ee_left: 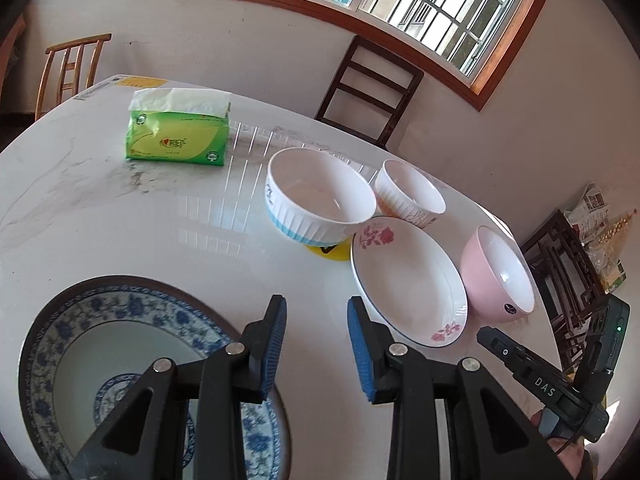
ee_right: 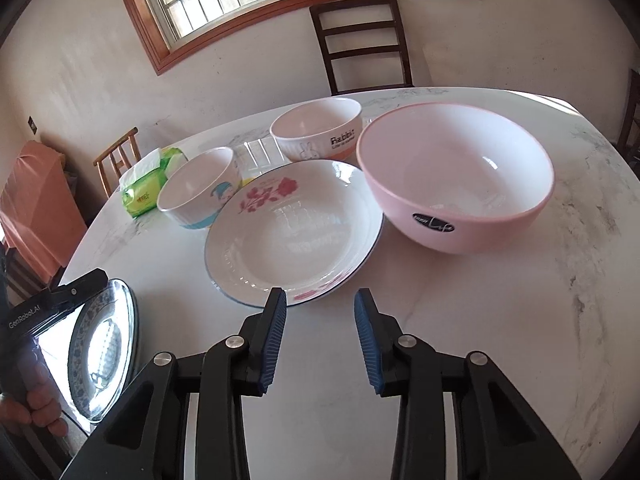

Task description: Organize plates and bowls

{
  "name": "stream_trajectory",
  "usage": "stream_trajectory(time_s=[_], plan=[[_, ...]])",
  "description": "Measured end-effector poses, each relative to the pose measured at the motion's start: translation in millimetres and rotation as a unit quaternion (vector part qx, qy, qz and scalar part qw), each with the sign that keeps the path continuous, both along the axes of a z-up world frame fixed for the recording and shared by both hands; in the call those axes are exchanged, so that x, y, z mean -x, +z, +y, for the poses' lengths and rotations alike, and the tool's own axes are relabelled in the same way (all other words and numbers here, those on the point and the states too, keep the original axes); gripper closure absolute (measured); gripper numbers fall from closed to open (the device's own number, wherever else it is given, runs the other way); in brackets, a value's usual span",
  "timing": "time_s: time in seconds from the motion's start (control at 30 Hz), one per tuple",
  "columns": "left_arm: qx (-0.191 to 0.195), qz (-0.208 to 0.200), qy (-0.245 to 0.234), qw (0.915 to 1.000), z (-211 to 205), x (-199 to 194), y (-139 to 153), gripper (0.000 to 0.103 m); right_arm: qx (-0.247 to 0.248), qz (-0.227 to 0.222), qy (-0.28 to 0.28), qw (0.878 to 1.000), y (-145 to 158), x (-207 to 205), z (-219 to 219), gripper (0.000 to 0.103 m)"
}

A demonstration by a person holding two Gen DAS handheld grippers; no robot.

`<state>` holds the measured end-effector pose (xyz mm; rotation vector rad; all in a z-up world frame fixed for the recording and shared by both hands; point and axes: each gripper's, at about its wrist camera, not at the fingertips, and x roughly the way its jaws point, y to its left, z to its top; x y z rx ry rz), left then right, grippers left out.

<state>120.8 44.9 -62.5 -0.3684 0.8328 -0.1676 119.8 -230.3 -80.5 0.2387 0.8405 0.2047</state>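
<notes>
A white plate with red flowers (ee_right: 292,232) lies mid-table, just beyond my right gripper (ee_right: 320,300), which is open with only bare tabletop between its blue pads. To its right stands a large pink bowl (ee_right: 456,176). Behind are a white bowl with an orange base (ee_right: 316,132) and a white bowl with a blue base (ee_right: 200,188). My left gripper (ee_left: 316,308) is open and holds nothing. It sits between a blue-and-white patterned plate (ee_left: 100,344) at its left and the flowered plate (ee_left: 404,280) at its right, with the pink bowl (ee_left: 496,276) further right.
A green tissue pack (ee_left: 180,132) sits at the far side of the white marble table (ee_right: 480,320). A yellow item (ee_left: 330,250) peeks from under the blue-based bowl (ee_left: 320,196). A dark chair (ee_right: 360,40) and a wooden chair (ee_right: 116,156) stand around the table. A hand (ee_right: 32,412) holds the left gripper's handle.
</notes>
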Motion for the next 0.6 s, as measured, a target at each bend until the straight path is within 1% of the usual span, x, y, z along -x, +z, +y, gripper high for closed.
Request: stream_trajectory(time_s=[0.13,0.33,0.6], plan=[[-0.005,0.010,-0.009,0.9999,-20,-23,-8,0.071,-0.010,0.005,-0.010,1.000,-10,-20,-10,0.074],[-0.001,0.032,-0.018,0.9993,-36,-52,-22,0.071,-0.008,0.011,-0.010,1.000,-21,-46,-14,0.076],[-0.001,0.054,-0.024,0.9983,-44,-76,-39,0.071,-0.018,0.025,-0.015,0.999,-35,-66,-19,0.076]])
